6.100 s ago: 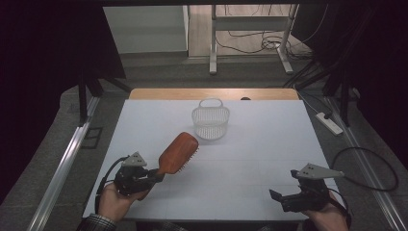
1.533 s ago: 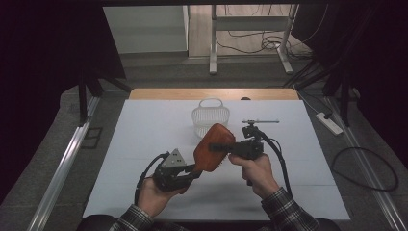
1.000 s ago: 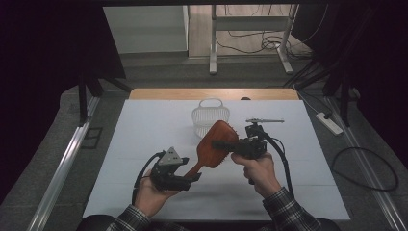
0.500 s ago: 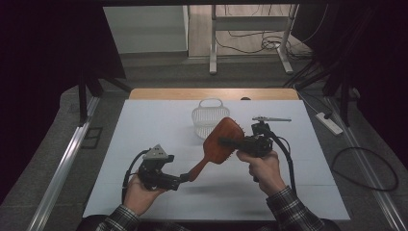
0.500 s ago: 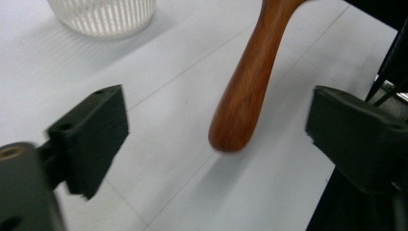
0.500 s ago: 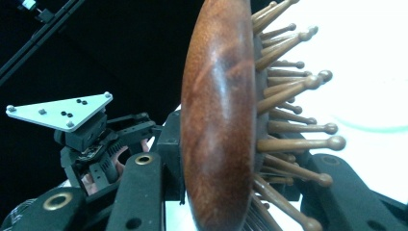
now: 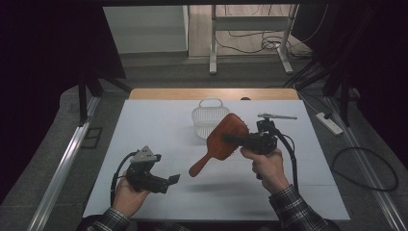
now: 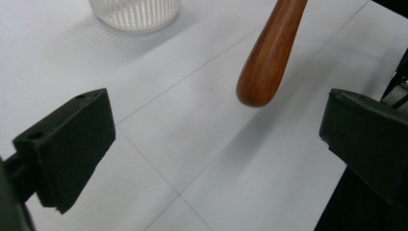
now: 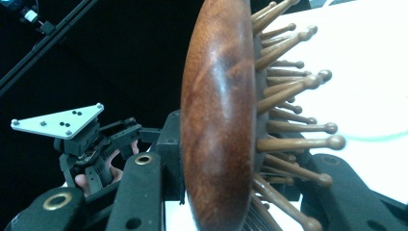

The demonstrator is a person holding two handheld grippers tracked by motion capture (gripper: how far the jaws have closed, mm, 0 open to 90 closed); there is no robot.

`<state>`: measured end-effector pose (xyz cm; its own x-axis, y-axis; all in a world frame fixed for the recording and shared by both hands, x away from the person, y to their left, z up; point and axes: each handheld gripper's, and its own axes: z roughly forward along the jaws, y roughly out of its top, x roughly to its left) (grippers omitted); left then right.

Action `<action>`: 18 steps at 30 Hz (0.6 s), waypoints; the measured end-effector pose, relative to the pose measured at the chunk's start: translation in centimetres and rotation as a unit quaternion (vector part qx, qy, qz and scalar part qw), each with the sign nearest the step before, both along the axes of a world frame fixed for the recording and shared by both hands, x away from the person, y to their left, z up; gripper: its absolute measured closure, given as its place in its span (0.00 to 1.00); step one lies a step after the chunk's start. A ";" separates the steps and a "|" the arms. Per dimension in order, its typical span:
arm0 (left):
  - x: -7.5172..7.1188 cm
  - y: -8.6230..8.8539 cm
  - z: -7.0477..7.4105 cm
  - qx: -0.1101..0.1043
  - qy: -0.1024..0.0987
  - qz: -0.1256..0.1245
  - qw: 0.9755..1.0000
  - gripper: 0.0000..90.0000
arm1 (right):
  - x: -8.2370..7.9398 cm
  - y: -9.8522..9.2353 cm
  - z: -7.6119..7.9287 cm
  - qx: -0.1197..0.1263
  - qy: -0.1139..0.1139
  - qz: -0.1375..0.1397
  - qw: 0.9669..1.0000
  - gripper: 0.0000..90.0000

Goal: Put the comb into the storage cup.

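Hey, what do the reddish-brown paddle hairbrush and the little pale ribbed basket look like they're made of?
The reddish-brown paddle hairbrush looks like polished wood: visible grain, glossy highlights on its back, and paler wooden pins with rounded tips. The pale ribbed basket seems to be translucent plastic, judging by its thin vertical ribs and light showing through, though glass cannot be ruled out.

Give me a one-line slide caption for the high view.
Right gripper holds the wooden hairbrush aloft; left gripper open beside its handle.

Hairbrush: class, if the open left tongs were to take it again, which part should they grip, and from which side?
Grip the handle. On the hairbrush it is the narrow, rounded free end, slanting down towards the left tongs, so come from the left; the right tongs already clamp the head.
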<state>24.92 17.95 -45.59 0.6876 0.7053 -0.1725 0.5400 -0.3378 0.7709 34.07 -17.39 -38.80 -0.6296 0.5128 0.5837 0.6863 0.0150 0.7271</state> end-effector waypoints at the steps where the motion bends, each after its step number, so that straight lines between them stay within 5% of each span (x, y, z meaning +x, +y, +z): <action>1: -0.1 0.2 0.0 0.000 -0.001 0.001 1.000 0.00 | 0.0 0.0 0.1 0.000 0.000 -0.001 1.000 0.64; 9: -1.2 2.2 -0.2 -0.007 0.003 0.011 1.000 0.00 | 0.3 -0.2 0.5 0.002 -0.004 -0.007 1.000 0.63; 14: -2.0 3.1 -0.7 0.015 0.001 0.020 1.000 0.00 | 0.6 -0.3 0.7 0.005 -0.004 -0.012 1.000 0.64; 18: -2.6 4.0 -0.9 0.010 0.003 0.028 1.000 0.00 | 0.9 -0.4 0.9 0.004 -0.006 -0.017 1.000 0.64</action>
<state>22.33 21.94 -46.49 0.6457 0.7463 -0.1613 0.5632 -0.3229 0.7606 35.00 -17.81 -37.95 -0.6193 0.5289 0.5803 0.6769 -0.0149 0.7359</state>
